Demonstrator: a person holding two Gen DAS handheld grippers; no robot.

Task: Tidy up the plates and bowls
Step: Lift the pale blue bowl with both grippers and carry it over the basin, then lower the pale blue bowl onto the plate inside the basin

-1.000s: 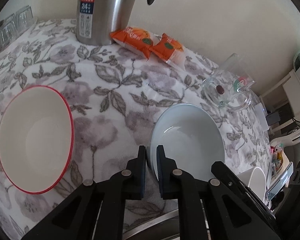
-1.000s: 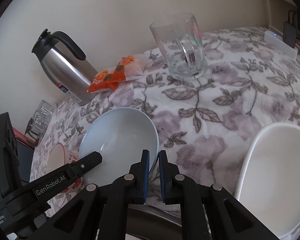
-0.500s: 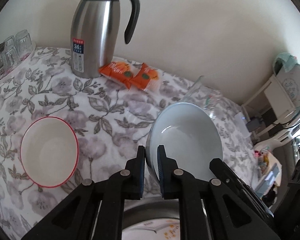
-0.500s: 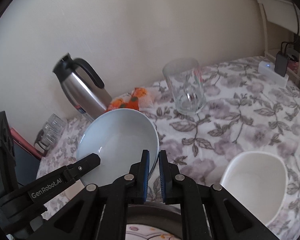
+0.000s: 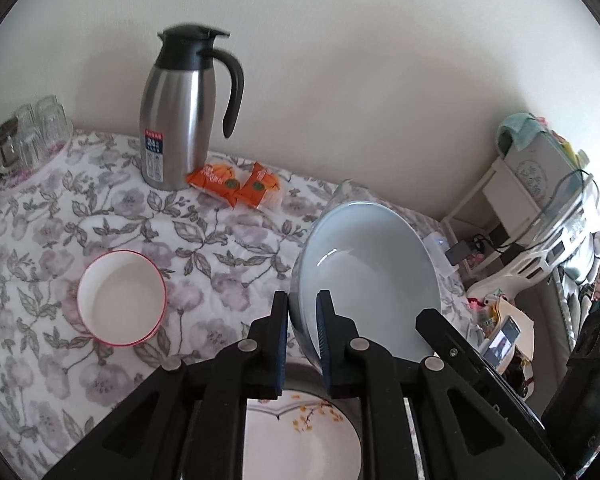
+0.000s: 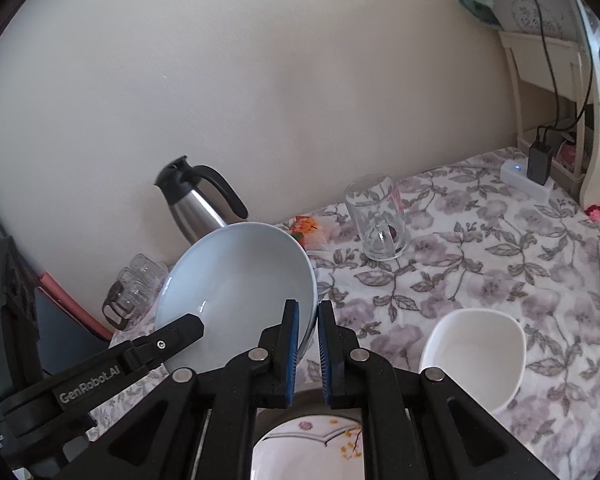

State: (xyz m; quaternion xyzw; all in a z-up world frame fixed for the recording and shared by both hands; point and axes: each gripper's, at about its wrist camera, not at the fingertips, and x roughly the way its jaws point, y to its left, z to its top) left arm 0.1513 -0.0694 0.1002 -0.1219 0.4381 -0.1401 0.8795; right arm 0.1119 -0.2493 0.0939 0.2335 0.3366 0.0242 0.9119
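Both grippers hold one pale blue bowl [image 5: 368,272] in the air above the table, each pinching its rim from an opposite side. My left gripper [image 5: 302,304] is shut on its left rim; my right gripper [image 6: 308,312] is shut on its right rim, the bowl [image 6: 236,292] tilted. A white bowl with a red rim [image 5: 120,300] sits on the flowered tablecloth at the left. A white squarish bowl [image 6: 472,352] sits at the right. Below the grippers lies a white plate with a yellow flower pattern [image 5: 300,444], also in the right wrist view [image 6: 308,452].
A steel thermos jug [image 5: 176,116] stands at the back by the wall, with orange snack packets [image 5: 236,184] beside it. A glass mug [image 6: 376,220] stands at the back right. Small glasses on a tray [image 5: 24,140] are at far left. A shelf with cables [image 6: 548,92] is at right.
Both grippers have lifted the blue bowl up and back from the tablecloth; the table objects look smaller and farther. The patterned plate has come into view beneath.
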